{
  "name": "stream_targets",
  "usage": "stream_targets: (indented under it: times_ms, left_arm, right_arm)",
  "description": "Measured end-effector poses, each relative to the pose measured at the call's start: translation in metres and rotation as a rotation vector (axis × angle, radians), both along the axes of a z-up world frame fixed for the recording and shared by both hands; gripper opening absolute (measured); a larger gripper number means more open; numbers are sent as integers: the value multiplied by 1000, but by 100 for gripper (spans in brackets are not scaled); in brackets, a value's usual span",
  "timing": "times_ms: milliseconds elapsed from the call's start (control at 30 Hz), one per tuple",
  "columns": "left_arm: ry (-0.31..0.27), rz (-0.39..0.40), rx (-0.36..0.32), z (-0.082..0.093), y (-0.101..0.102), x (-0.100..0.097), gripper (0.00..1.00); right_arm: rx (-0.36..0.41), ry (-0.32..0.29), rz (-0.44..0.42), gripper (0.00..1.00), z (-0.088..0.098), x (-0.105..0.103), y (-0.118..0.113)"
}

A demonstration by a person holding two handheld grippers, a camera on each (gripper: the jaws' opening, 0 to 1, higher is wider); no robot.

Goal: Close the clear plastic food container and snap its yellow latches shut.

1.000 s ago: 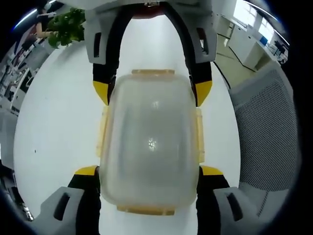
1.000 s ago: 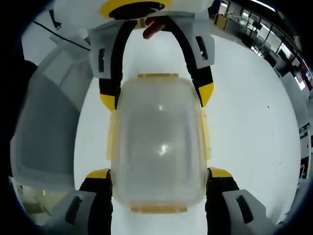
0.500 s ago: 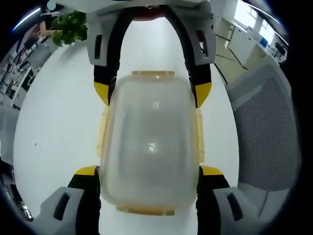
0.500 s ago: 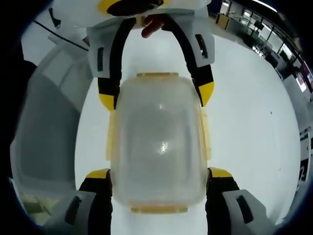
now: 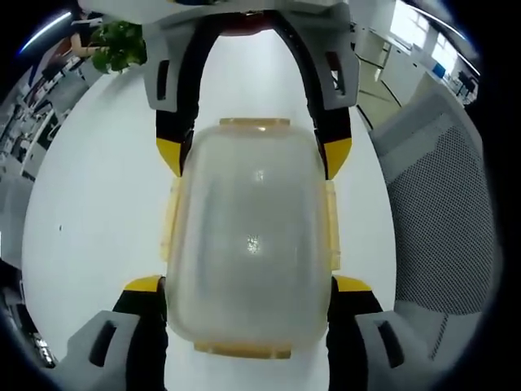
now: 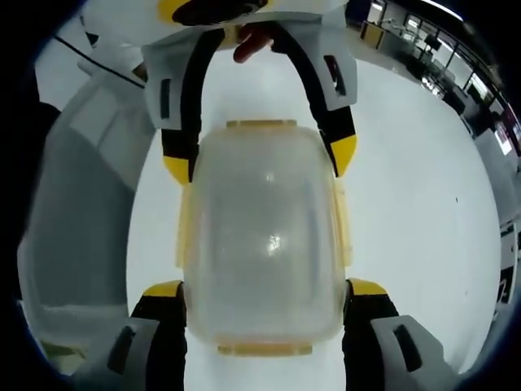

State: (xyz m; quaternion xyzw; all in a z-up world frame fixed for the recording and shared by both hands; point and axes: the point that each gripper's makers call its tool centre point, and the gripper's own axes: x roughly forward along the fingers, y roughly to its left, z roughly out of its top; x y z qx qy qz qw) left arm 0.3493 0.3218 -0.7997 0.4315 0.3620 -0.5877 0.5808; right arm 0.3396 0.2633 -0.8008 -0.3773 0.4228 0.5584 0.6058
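Left gripper (image 5: 248, 285) and right gripper (image 6: 264, 289) clamp opposite container (image 5: 248, 244) ends.

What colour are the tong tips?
Yellow tips on black tongs, clearest in the left gripper view.

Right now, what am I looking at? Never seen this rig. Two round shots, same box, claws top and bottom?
No robot here: a person holds a two-jaw gripper in each hand, and each gripper carries a fisheye camera looking along its own jaws.

In the left gripper view, the left gripper rises from the bottom, one yellow-tipped jaw at each side of the clear plastic food container; the claw coming in from the top is the other gripper. The right gripper view is the mirror: the right gripper is at the bottom, the left one at the top.

So both grippers hold one container from opposite ends, over a white table. The lid is on. Yellow latches show along its edges; whether they are snapped I cannot tell.
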Motion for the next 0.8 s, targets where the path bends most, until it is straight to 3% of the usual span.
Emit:
stream_targets:
  times_ms: [800]
  left_arm:
    - [1,-4,-3,0,33,0,81]
  right_arm:
    - [-7,5,-10,79,0,0,33]
